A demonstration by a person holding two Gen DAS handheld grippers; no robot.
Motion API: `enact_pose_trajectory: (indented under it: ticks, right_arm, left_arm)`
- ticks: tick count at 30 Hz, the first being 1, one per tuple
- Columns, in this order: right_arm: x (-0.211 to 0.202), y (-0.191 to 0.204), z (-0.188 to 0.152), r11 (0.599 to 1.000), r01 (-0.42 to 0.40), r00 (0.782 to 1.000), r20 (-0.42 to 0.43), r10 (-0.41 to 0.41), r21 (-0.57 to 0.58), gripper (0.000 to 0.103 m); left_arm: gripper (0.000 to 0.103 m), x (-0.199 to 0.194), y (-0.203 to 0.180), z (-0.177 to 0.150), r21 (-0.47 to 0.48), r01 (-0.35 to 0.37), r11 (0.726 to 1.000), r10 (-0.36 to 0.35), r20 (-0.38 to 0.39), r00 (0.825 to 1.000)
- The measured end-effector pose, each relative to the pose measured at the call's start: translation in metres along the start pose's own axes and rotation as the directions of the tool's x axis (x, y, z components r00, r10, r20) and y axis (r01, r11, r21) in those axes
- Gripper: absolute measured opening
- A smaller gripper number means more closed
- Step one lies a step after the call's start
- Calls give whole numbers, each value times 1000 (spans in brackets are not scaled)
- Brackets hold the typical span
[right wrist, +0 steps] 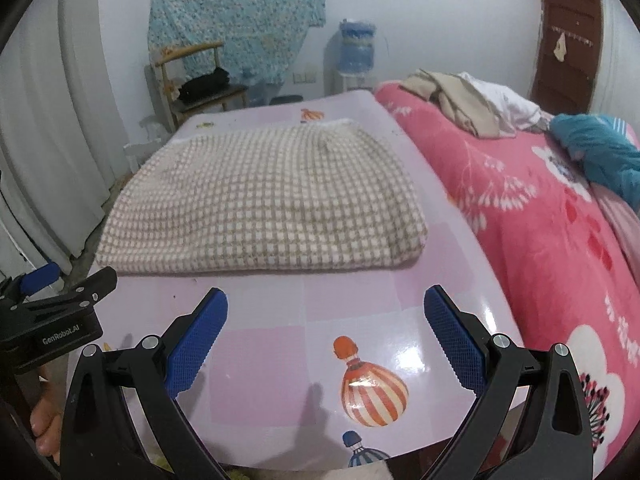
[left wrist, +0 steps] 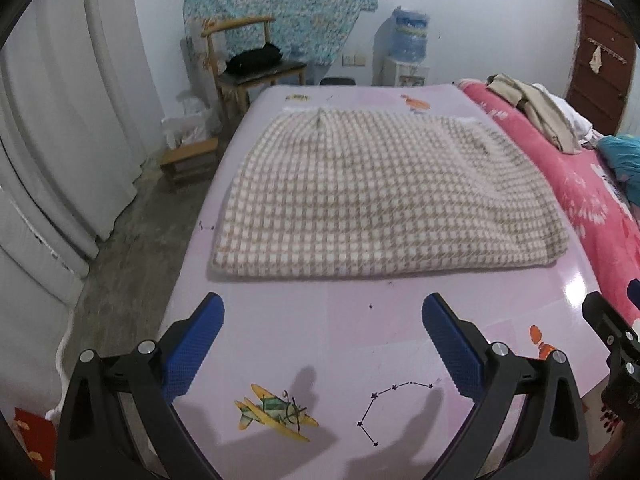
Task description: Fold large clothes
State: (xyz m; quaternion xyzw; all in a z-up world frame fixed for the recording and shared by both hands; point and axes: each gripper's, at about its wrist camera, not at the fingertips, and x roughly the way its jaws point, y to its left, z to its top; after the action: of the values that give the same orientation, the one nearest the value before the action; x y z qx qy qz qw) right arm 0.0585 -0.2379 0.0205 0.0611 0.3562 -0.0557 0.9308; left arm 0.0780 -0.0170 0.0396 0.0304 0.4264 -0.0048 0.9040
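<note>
A beige-and-white checked garment lies folded into a flat rectangle on the lilac table; it also shows in the right wrist view. My left gripper is open and empty, held above the table in front of the garment's near edge. My right gripper is open and empty, also in front of the near edge, toward its right corner. The left gripper's body shows at the left of the right wrist view.
A bed with a pink blanket adjoins the table's right side, with beige clothes and a teal cloth on it. A wooden chair, a small stool, a water dispenser and white curtains stand around.
</note>
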Motion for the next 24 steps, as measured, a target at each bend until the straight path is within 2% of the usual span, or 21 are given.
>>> enact_pose_trajectory:
  ticks: [11, 24]
  right_arm:
    - [16, 7, 5, 1000, -3, 998, -60, 3, 4, 95]
    - [24, 8, 6, 1000, -3, 996, -85, 3, 8, 95]
  left_arm:
    - [97, 17, 0, 0, -16, -22, 1000, 21, -54, 998]
    - [97, 23, -3, 2, -11, -35, 999, 34, -67, 997]
